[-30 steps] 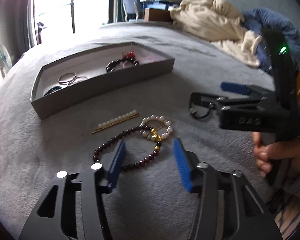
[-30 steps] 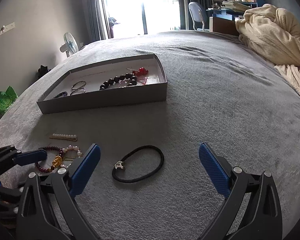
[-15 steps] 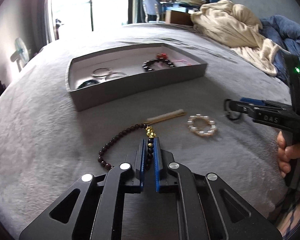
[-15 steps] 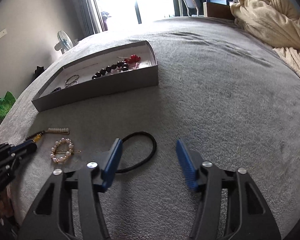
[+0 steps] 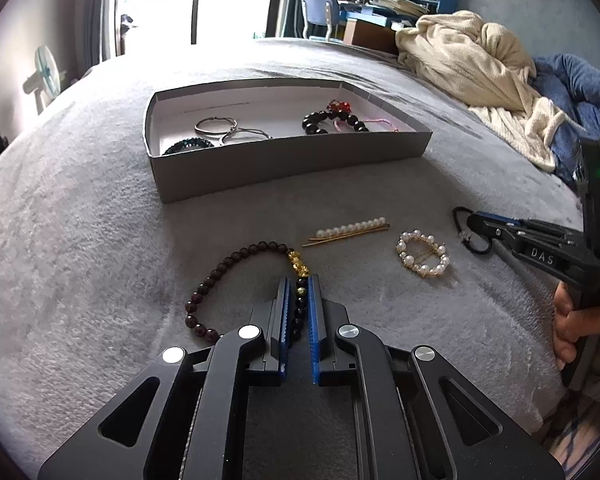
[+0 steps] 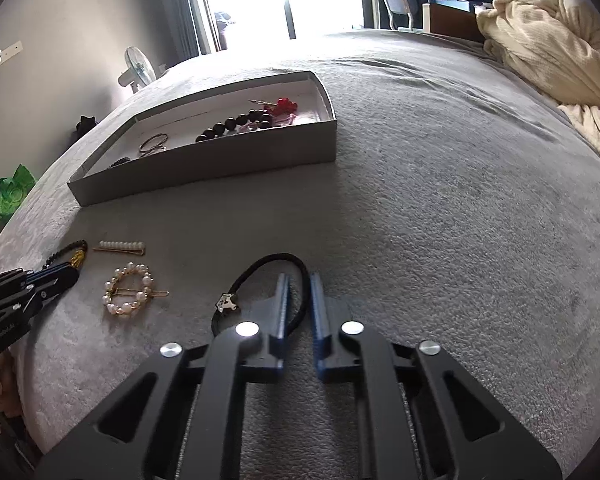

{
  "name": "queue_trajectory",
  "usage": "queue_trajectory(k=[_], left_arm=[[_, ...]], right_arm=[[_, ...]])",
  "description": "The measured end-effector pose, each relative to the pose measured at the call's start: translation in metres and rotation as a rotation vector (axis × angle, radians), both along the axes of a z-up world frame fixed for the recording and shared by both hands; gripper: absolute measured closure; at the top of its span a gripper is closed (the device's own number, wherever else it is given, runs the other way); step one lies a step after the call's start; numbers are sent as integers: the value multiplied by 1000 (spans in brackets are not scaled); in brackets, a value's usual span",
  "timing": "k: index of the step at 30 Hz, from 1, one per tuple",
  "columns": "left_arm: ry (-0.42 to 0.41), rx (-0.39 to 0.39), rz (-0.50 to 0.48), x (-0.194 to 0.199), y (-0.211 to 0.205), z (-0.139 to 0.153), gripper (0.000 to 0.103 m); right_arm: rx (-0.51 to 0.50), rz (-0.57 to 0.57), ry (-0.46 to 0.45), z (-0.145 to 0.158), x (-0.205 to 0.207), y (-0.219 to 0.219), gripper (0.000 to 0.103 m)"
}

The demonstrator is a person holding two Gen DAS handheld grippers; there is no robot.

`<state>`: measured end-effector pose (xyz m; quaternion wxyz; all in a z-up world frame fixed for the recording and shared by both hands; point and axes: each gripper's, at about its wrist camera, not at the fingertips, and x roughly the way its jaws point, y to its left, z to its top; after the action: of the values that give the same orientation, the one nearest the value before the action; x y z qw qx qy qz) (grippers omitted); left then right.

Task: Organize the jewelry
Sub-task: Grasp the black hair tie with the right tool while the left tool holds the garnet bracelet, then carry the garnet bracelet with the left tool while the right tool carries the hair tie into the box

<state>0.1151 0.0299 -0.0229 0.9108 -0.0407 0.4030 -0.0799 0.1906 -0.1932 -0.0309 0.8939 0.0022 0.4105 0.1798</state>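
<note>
My left gripper [image 5: 299, 282] is shut on a dark red bead bracelet [image 5: 236, 258] with gold beads, which lies on the grey blanket. My right gripper [image 6: 299, 280] is shut on a black hair tie [image 6: 274, 265] with a small white charm. A pearl hair pin [image 5: 350, 230] and a round pearl clip [image 5: 422, 254] lie between the two grippers. A grey tray [image 5: 284, 158] farther back holds silver rings, a dark beaded bracelet and a red charm. The tray also shows in the right wrist view [image 6: 220, 160].
A cream blanket [image 5: 472, 64] and blue cloth [image 5: 580, 92] are piled at the back right. A fan [image 6: 138, 68] stands off the bed's left side. A green object [image 6: 12, 194] sits at the far left.
My left gripper closed on the bead bracelet and dragged it left, away from the pearl clip. My right gripper moved in and closed on the black hair tie.
</note>
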Motion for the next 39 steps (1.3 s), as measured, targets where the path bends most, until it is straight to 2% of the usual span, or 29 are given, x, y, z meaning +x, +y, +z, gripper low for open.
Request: queue_trajectory(k=[6, 13, 21, 39], left_arm=[[-1, -3, -21, -2, -2, 0, 95], [11, 101, -28, 0, -16, -3, 91], [-18, 37, -29, -7, -9, 7, 97], [-129, 38, -11, 0, 8, 62, 97]], right_arm=[[48, 23, -27, 4, -5, -3, 99], [28, 42, -59, 8, -9, 3, 99], [46, 43, -99, 17, -13, 1, 100], [66, 98, -218, 69, 2, 19, 100]])
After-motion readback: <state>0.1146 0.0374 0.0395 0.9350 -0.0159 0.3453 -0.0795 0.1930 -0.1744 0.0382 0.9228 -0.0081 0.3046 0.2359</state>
